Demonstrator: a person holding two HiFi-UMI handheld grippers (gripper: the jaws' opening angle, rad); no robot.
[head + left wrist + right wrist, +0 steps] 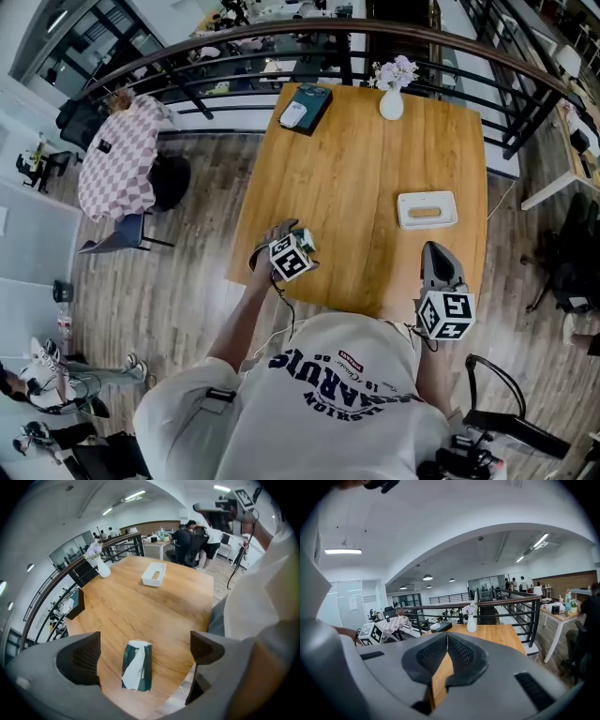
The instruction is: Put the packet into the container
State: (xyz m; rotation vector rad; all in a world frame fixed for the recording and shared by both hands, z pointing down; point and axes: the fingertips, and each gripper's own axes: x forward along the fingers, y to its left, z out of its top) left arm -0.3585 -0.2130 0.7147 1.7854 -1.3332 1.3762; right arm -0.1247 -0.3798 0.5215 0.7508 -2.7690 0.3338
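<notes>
A dark green packet with a white torn flap lies flat on the wooden table near its front left corner. My left gripper hovers just above it, open, its jaws wide apart and clear of the packet on both sides. In the head view the left gripper and the hand hide the packet. The container, a shallow white tray, sits on the table's right side and is seen further off as the same white tray. My right gripper is at the front right edge, shut with nothing between its jaws.
A white vase with flowers and a dark box stand at the table's far edge, against a black railing. A chair draped in checkered cloth stands on the floor to the left. People sit at desks behind.
</notes>
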